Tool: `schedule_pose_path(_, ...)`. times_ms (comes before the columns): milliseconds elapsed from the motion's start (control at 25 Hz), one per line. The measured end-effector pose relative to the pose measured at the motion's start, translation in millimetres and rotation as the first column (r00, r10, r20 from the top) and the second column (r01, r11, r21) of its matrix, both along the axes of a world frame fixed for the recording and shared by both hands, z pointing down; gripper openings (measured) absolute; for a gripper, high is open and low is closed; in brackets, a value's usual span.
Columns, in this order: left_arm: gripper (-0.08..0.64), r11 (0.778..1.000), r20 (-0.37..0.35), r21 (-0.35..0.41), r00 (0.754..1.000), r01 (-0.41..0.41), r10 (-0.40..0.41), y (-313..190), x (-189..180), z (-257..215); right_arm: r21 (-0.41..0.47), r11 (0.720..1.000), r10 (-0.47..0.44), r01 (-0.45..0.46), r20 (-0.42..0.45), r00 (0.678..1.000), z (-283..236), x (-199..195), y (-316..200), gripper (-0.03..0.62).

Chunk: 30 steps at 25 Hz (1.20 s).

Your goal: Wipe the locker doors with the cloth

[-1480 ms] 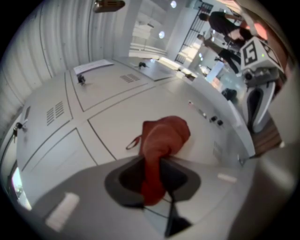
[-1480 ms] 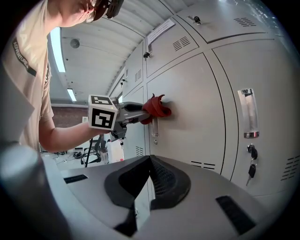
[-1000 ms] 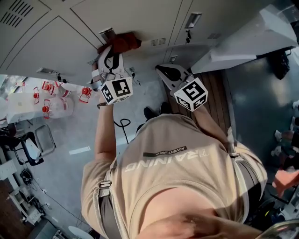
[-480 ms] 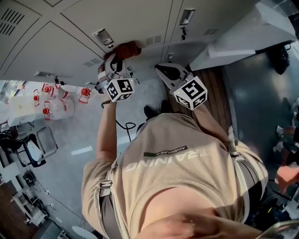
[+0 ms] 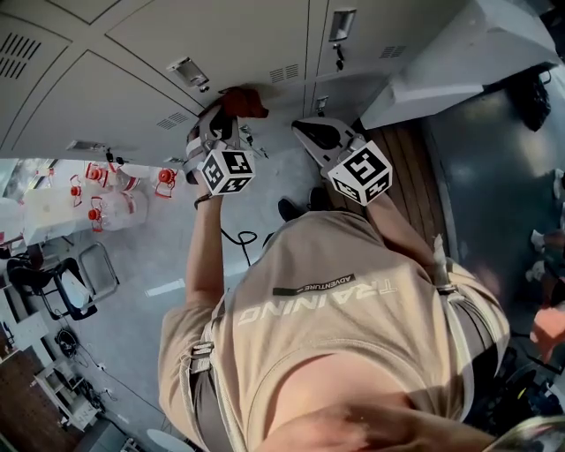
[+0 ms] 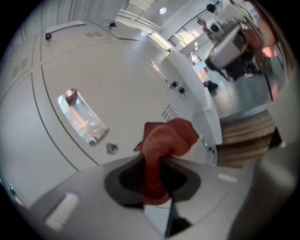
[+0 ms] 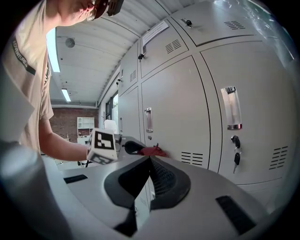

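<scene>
A red cloth (image 5: 241, 101) is bunched in my left gripper (image 5: 221, 119), which is shut on it and presses it against a grey locker door (image 5: 212, 40). In the left gripper view the cloth (image 6: 165, 140) sticks out between the jaws beside a metal handle (image 6: 80, 117) and a round lock (image 6: 111, 148). My right gripper (image 5: 320, 134) hangs shut and empty to the right, a little off the lockers. From the right gripper view the left gripper (image 7: 129, 147) with its cloth (image 7: 152, 151) shows against the door (image 7: 176, 112).
Grey locker doors fill the wall, with vents (image 5: 284, 73), handles (image 5: 340, 24) and keys (image 7: 236, 157) hanging in a lock. A wooden bench (image 5: 406, 177) stands at the right. Red-capped bottles (image 5: 106, 190) sit on a table (image 5: 42, 201) at the left.
My left gripper has slid the cloth rightward and slightly down along the door, away from the handle. The right gripper has stayed about where it was.
</scene>
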<state>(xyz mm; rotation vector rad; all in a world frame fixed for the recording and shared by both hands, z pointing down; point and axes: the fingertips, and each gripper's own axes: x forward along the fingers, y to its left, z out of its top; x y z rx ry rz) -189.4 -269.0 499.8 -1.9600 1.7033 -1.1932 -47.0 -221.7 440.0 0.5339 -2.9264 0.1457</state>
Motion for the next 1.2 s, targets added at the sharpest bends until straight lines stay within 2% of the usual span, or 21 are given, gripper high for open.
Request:
schedule_pose_path(120,0.080,0.999,-0.011,0.041,1.000,-0.024,0.024,6,22,-68,0.009,1.000,0.013,-0.013,0.010,1.000,-4,5,-4,0.014)
schedule_pose_path(280,0.080,0.989,0.043,0.136,0.998,-0.058,0.053,8,48,-169,0.027,0.999,0.017,-0.018,0.031,0.999,-15,7,-11,0.014)
schedule_pose_path(360,0.080,0.972,0.084,0.220,0.995,-0.076,0.059,6,57,-218,0.045,0.999,0.009,-0.011,0.044,0.999,-22,5,-13,0.014)
schedule_pose_path(480,0.080,0.936,0.132,0.339,0.990,-0.098,0.056,3,67,-282,0.064,0.998,0.000,-0.004,0.058,0.998,-29,3,-12,0.013)
schedule_pose_path(640,0.080,0.887,0.178,0.452,0.984,-0.099,0.019,-6,71,-343,0.063,0.998,-0.009,0.005,0.060,0.998,-30,5,-8,0.014)
schedule_pose_path(720,0.080,0.877,0.205,0.469,0.979,-0.101,0.003,-16,70,-357,0.060,0.998,-0.009,0.006,0.057,0.998,-29,7,-7,0.014)
schedule_pose_path(840,0.080,0.886,0.227,0.457,0.974,-0.078,-0.031,-34,64,-357,0.050,0.999,0.003,-0.006,0.053,0.999,-26,12,-8,0.014)
schedule_pose_path(920,0.080,0.892,0.226,0.448,0.973,-0.065,-0.042,-43,61,-346,0.041,0.999,0.015,-0.017,0.050,0.999,-23,17,-10,0.014)
schedule_pose_path(1040,0.080,0.886,0.223,0.462,0.973,-0.049,-0.062,-48,60,-329,0.029,0.999,0.029,-0.030,0.042,0.999,-19,24,-15,0.013)
schedule_pose_path(1200,0.080,0.905,0.194,0.423,0.980,-0.038,-0.050,-50,60,-298,0.013,0.999,0.030,-0.031,0.030,0.999,-12,25,-19,0.014)
